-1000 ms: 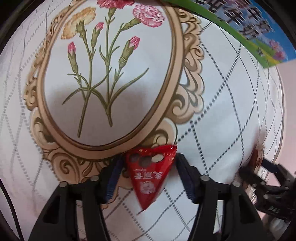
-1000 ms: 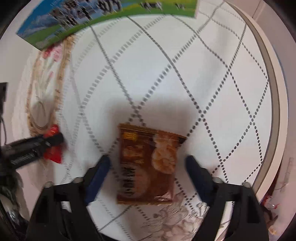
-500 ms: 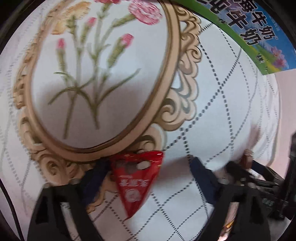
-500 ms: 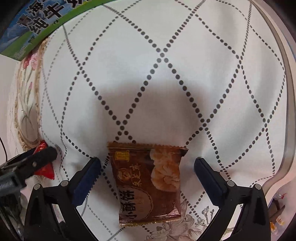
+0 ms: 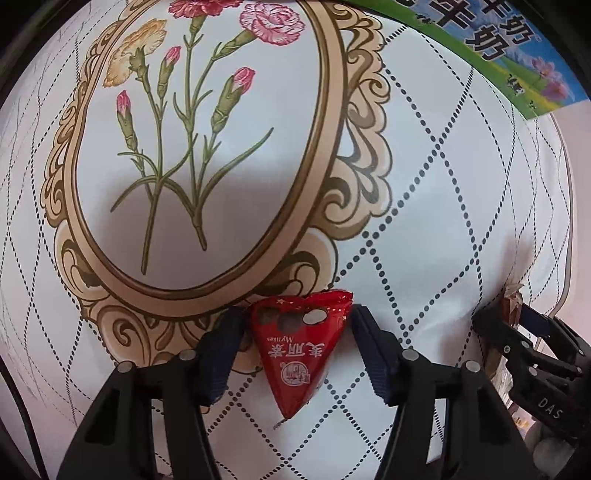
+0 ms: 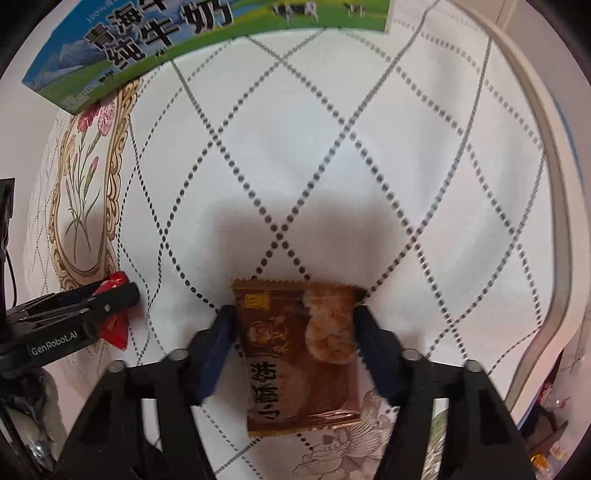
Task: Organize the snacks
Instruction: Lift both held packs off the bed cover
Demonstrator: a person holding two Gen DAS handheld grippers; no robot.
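Observation:
A red triangular snack packet (image 5: pixel 295 354) lies on the tablecloth, point toward the camera. My left gripper (image 5: pixel 295 325) points straight down over it, jaws closing, both blue pads against the packet's upper corners. In the right wrist view the same left gripper (image 6: pixel 110 299) shows side-on at the left with the red packet (image 6: pixel 116 325) in it. A brown biscuit packet (image 6: pixel 299 354) lies flat under my right gripper (image 6: pixel 293 321), whose jaws are closing with the pads touching its two side edges. The right gripper (image 5: pixel 506 314) also appears at the right edge of the left wrist view.
A blue and green milk carton (image 6: pixel 184 29) lies across the far side of the table. The white tablecloth has a dotted diamond pattern and an oval carnation print (image 5: pixel 203 147). The table's curved edge (image 6: pixel 554 184) runs down the right, with clutter beyond it.
Both pairs of jaws stood wider half a second ago and have since closed in on their packets. The red packet and the brown packet stay where they lay on the cloth.

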